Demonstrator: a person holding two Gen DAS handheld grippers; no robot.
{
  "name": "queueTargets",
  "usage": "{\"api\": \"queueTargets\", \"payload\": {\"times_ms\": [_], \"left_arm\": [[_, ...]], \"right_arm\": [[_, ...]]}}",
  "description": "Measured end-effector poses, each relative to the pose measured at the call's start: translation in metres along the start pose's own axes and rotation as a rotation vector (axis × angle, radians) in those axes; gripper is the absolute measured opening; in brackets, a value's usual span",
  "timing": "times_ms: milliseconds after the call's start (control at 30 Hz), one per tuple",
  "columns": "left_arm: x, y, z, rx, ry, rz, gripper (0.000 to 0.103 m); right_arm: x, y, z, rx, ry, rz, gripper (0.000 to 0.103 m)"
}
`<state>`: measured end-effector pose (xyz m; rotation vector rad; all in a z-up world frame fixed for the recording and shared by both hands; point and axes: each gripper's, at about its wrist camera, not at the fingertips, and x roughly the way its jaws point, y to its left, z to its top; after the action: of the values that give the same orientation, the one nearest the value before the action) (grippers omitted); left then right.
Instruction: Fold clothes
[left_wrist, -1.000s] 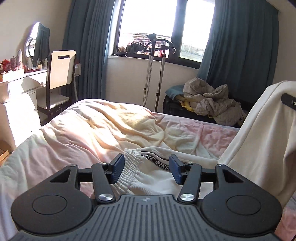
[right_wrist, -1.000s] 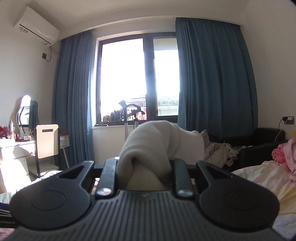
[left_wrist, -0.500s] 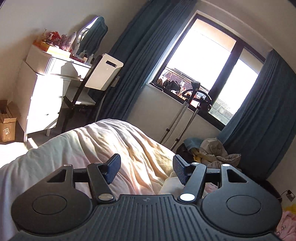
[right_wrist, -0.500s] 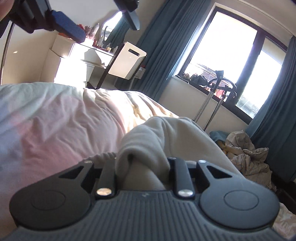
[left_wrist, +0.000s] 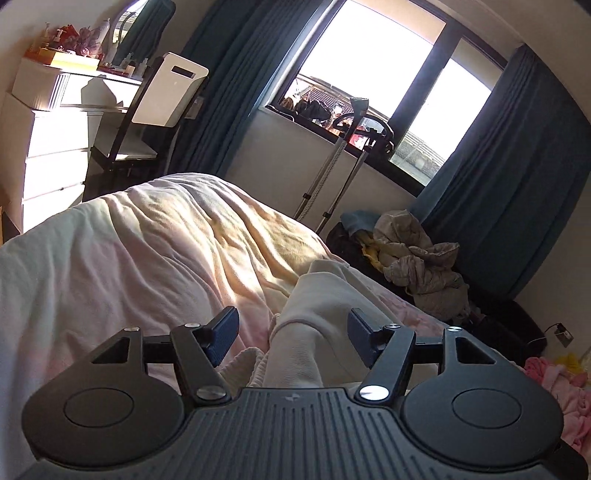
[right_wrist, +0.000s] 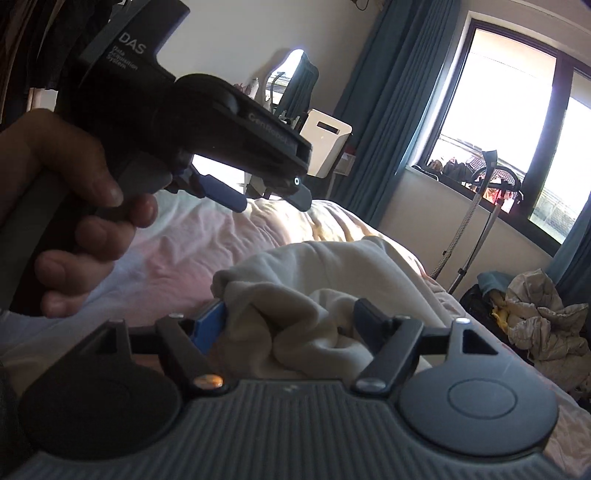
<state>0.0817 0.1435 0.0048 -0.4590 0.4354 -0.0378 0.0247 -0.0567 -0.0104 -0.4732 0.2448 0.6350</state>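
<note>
At the far left of the room a white dresser (left_wrist: 55, 122) stands in sunlight, with a chair (left_wrist: 155, 110) beside it, then dark blue curtains (left_wrist: 225, 74) and a bright window (left_wrist: 373, 62).

The bed (left_wrist: 129, 251), covered in a rumpled pale pink and cream quilt, fills the middle of both views. A cream garment (left_wrist: 314, 310) lies on it, toward the bed's right edge, its ribbed cuff nearest the left wrist camera.

The left gripper (left_wrist: 291, 332) hangs low over that garment. Its fingers (left_wrist: 221, 332) are opening and stand wide, with a fold of the cloth rising between them; the blue pads do not press on it. In the right wrist view this same gripper (right_wrist: 269, 195) hovers above the quilt at the left, held by the person's left hand (right_wrist: 74, 206), which wraps the handle.

The right gripper (right_wrist: 288, 325) sits low at the near part of the bed, and its fingers (right_wrist: 207, 325) are opening. A bunched end of the cream garment (right_wrist: 314, 288) sits between them. It brushes the left blue pad, and it is hard to tell whether it touches the right one, but the cloth is loose rather than pinched.

Right of the bed, a metal stand (left_wrist: 332, 177) leans under the window sill. A heap of crumpled clothes (left_wrist: 417, 258) lies further right, on something dark. At the far right edge of the left wrist view lies a pink bundle (left_wrist: 561, 384).
</note>
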Motion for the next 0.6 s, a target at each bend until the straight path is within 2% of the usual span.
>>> {"api": "queueTargets", "payload": {"times_ms": [100,200,267,367,500,600], "left_arm": [[0.000,-0.014,-0.014,0.048,0.022,0.017,0.070],[-0.007,-0.023,-0.026,0.092,0.029,0.047,0.075],[-0.014,-0.025,-0.032,0.110,0.025,0.074,0.075],[-0.030,-0.024,-0.037,0.129,0.033,0.081,0.075],[-0.043,-0.024,-0.046,0.160,0.080,0.059,0.077],[-0.045,-0.027,-0.053,0.185,0.109,0.057,0.078]], "right_arm": [[-0.025,-0.018,-0.024,0.019,0.035,-0.103,0.086],[-0.042,-0.037,-0.051,0.049,0.099,-0.203,0.087],[-0.038,-0.046,-0.062,0.112,0.159,-0.224,0.087],[-0.021,-0.053,-0.072,0.195,0.197,-0.245,0.087],[0.009,-0.048,-0.084,0.210,0.239,-0.245,0.092],[0.011,-0.046,-0.088,0.223,0.259,-0.231,0.093]]}}
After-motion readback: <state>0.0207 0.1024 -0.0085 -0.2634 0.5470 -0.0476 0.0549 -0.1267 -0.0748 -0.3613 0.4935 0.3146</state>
